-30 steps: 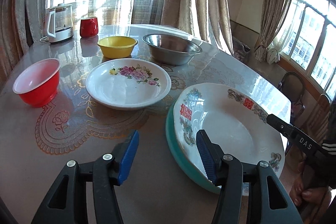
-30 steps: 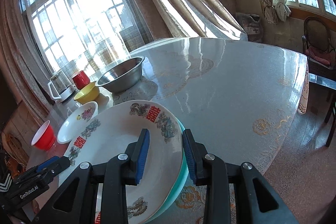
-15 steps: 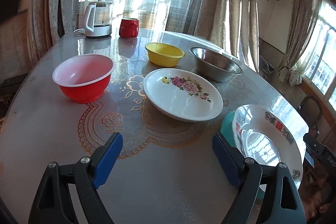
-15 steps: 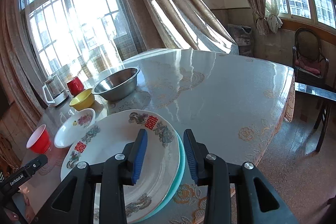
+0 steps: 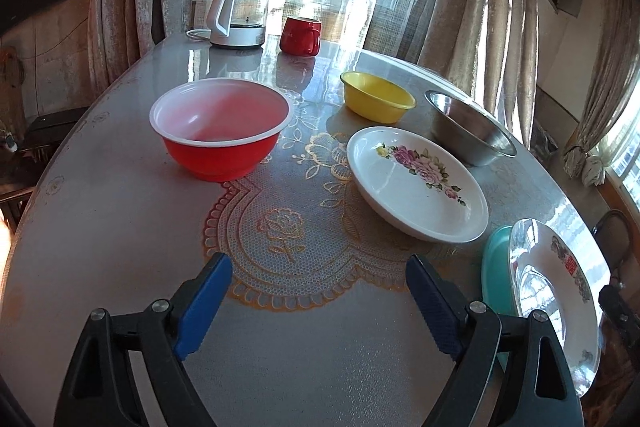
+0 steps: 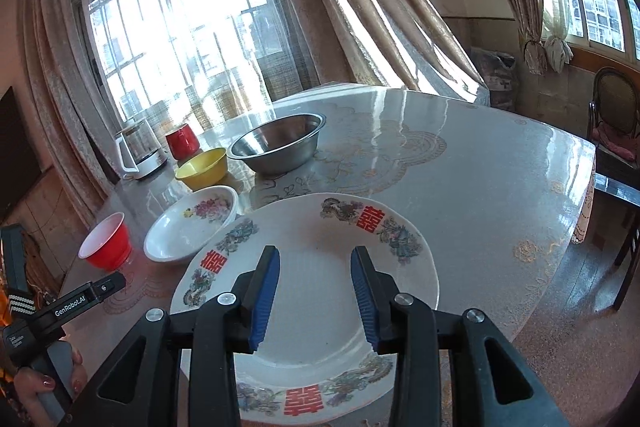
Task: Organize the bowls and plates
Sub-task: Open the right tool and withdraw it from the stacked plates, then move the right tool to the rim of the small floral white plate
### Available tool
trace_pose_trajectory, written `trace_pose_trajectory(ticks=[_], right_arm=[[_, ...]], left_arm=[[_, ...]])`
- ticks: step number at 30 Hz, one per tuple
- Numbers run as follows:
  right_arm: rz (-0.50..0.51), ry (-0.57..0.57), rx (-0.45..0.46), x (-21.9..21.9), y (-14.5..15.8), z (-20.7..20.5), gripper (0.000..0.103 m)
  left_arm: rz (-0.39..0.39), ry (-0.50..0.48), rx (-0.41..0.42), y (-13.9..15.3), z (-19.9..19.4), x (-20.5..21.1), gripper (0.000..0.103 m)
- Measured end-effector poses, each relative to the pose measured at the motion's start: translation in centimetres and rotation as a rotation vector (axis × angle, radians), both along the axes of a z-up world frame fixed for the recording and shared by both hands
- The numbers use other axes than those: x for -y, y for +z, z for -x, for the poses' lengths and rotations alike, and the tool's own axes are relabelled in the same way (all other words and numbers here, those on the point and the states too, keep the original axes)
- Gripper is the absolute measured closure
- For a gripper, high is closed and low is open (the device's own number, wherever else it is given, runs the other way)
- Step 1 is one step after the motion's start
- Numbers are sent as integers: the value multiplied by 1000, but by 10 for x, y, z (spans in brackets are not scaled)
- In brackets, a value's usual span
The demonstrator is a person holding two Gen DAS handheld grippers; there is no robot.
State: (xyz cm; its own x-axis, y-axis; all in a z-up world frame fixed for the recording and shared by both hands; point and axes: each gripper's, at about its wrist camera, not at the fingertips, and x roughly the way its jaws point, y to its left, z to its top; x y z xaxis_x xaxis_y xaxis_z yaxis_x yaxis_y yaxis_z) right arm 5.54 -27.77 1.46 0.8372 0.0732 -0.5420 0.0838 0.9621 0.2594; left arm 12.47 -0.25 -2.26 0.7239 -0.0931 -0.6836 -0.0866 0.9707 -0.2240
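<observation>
So far, only stacking done: dragon-patterned plate (image 6: 312, 267) lying on teal plate (image 5: 494, 267) at worktop (image 5: 120, 227) five o'clock. Still waiting loose: floral plate (image 5: 416, 183) centre, red bowl (image 5: 220, 127) ten o'clock, yellow bowl (image 5: 376, 101), steel bowl (image 5: 468, 131) one o'clock. Left gripper (image 5: 318, 301) fingers having just been opening, now gaping wide, gripping nothing; right gripper (image 6: 314, 287) fingers apart, hovering over stack.

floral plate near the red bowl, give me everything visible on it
The floral plate is a deep, glossy white dish, ceramic by its look, with a spray of pink roses and green leaves printed off-centre inside. It is empty and sits upright on the table, partly on the lace-patterned mat. It lies between the red bowl and the stacked plates, in front of the yellow bowl. No tongs touch it.
</observation>
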Motion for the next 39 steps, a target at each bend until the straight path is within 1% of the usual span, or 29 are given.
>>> trace_pose_trajectory(ticks=[6, 11, 15, 21, 23, 26, 28, 29, 30, 32, 35, 36, 39], right_arm=[[26, 105, -16, -31, 5, -11, 66], [20, 161, -86, -49, 5, -29, 66], [9, 178, -125, -57, 6, -42, 65], [19, 197, -138, -71, 15, -60, 65], [22, 204, -148, -75, 16, -66, 65], [42, 209, -170, -81, 18, -79, 65], [76, 218, -182, -85, 21, -89, 65], [93, 226, -189, -88, 22, -95, 61], [102, 239, -198, -90, 23, -101, 60], [104, 257, -220, -91, 24, -115, 60], [123, 246, -250, -89, 24, -135, 60], [118, 245, -266, -87, 22, -143, 60], [76, 231, -329, -81, 16, -165, 60]], left_arm=[[-11, 24, -21, -2, -15, -5, 14], [-3, 36, -24, -4, -26, -10, 14], [22, 36, -9, -2, -31, -13, 14], [50, 21, -15, -2, -48, -9, 14], [71, 6, -15, -2, -54, -6, 14], [98, -23, -3, -1, -64, -2, 14], [110, -32, -5, -1, -70, 0, 14], [111, -32, -10, -2, -73, 1, 14], [113, -35, -19, -3, -76, 1, 14], [122, -38, -38, -6, -82, 1, 14], [145, -42, -69, -11, -89, -2, 14], [151, -45, -78, -13, -90, -2, 14], [135, -67, -79, -13, -92, 1, 14]])
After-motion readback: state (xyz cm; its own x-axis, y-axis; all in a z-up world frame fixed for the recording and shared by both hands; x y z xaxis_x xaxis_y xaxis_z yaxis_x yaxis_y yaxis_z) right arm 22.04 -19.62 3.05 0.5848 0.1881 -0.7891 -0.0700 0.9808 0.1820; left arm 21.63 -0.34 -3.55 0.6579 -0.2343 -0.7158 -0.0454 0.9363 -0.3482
